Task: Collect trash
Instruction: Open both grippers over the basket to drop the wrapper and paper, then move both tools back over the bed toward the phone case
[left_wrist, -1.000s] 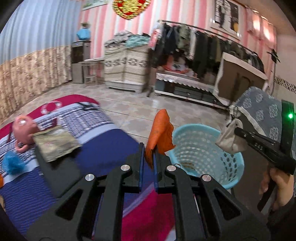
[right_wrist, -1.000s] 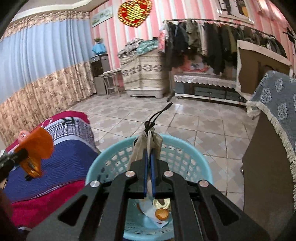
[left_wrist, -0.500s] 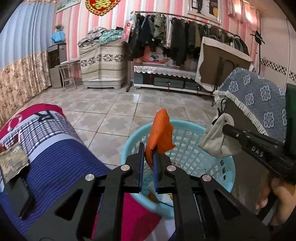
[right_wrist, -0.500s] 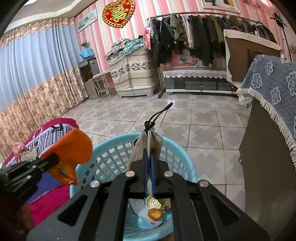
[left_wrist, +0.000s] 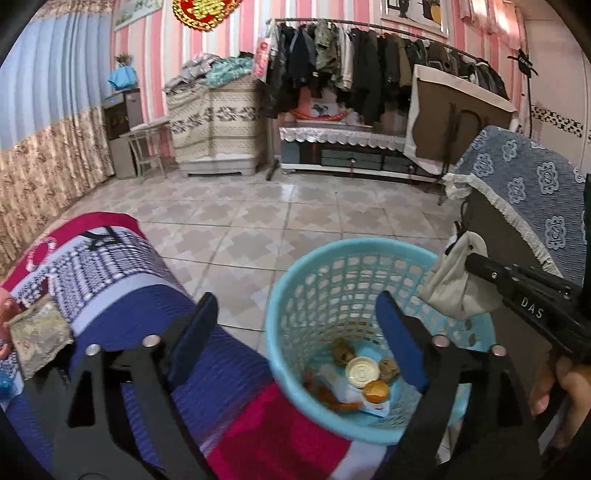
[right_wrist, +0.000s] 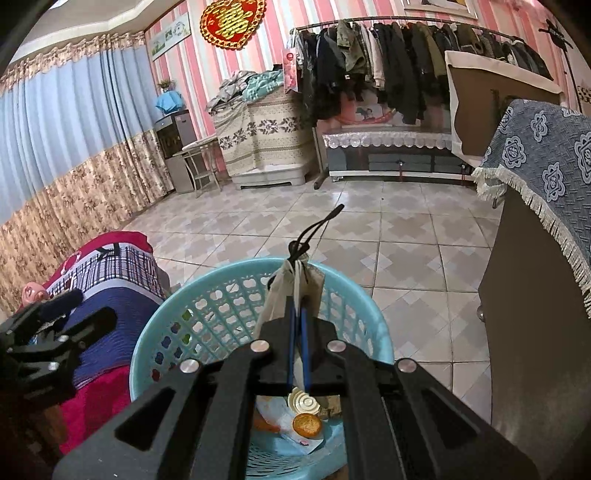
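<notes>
Two grippers hover over one light blue basket (left_wrist: 295, 291) beside the bed (left_wrist: 122, 295). The left gripper (left_wrist: 295, 328) has empty jaws, opening wide. The right gripper (right_wrist: 298, 314) has jaws clamped on one beige cloth pouch (right_wrist: 280, 291). Trash (left_wrist: 364, 384) lies inside the basket. Beyond: tiled floor (left_wrist: 258, 206), one clothes rack (left_wrist: 369, 62).

L gripper (left_wrist: 295, 321): jaws opening, nothing between them now; orange wrapper (left_wrist: 325, 395) released, seen lying in blue basket (left_wrist: 280, 332) btm. L gripper shifted from over bedspread to above basket.
</notes>
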